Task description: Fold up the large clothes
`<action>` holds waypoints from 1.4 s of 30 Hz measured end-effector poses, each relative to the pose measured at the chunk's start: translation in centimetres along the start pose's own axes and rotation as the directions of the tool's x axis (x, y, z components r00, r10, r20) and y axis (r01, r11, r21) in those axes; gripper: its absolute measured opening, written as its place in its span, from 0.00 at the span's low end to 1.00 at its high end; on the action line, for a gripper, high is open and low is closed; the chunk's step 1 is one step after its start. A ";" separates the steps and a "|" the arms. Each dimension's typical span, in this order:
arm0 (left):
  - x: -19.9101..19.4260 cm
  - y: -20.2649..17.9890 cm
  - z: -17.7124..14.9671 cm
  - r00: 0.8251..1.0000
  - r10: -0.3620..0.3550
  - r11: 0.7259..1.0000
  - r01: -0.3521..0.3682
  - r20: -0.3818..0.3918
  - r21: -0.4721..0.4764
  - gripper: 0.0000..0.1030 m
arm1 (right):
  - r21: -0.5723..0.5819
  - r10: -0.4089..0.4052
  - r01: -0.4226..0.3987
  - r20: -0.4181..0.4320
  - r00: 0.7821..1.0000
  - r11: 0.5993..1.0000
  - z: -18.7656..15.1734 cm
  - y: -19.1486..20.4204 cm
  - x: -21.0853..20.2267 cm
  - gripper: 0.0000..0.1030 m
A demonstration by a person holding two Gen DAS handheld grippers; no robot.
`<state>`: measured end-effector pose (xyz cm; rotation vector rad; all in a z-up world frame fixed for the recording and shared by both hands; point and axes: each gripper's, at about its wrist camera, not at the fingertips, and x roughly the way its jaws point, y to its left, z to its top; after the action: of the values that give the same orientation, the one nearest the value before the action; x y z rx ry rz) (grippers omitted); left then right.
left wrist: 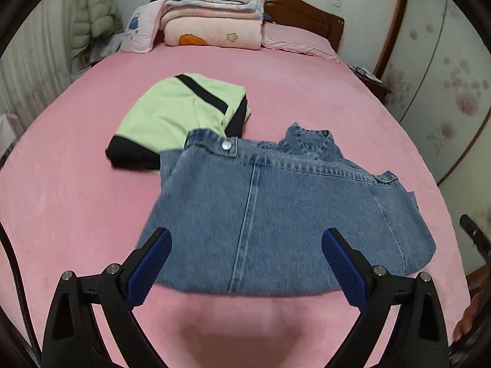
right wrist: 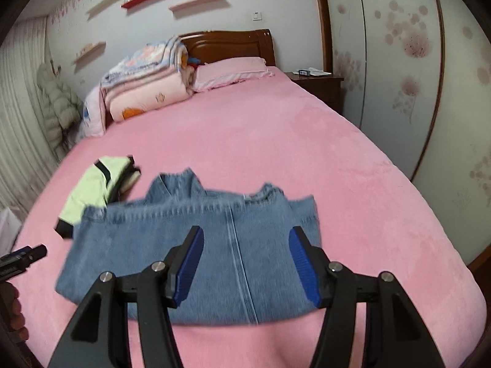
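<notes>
Folding looks done on the denim jacket (left wrist: 276, 214), which lies as a compact rectangle on the pink bed (left wrist: 76, 199), its far corner overlapping the folded green top (left wrist: 172, 113). Both grippers hang above its near edge, empty: the left gripper (left wrist: 245, 263) spread wide, the right gripper (right wrist: 245, 263) about half spread. Lifting clear without snagging the hem matters now. Motion blur hides whether the collar layers sit flush, so checking them seems wise.
</notes>
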<state>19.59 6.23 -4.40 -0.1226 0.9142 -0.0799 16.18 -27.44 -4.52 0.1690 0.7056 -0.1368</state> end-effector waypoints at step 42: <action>12.7 9.0 -8.0 0.971 -0.239 0.869 0.204 -0.022 -0.451 0.95 | -0.109 0.118 -0.131 -0.117 0.986 0.985 -10.8 10.6 6.0 0.40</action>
<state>21.10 12.99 -20.47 -0.6602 0.9813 -0.0877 15.79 -15.36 -15.33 0.1092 0.8090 0.0336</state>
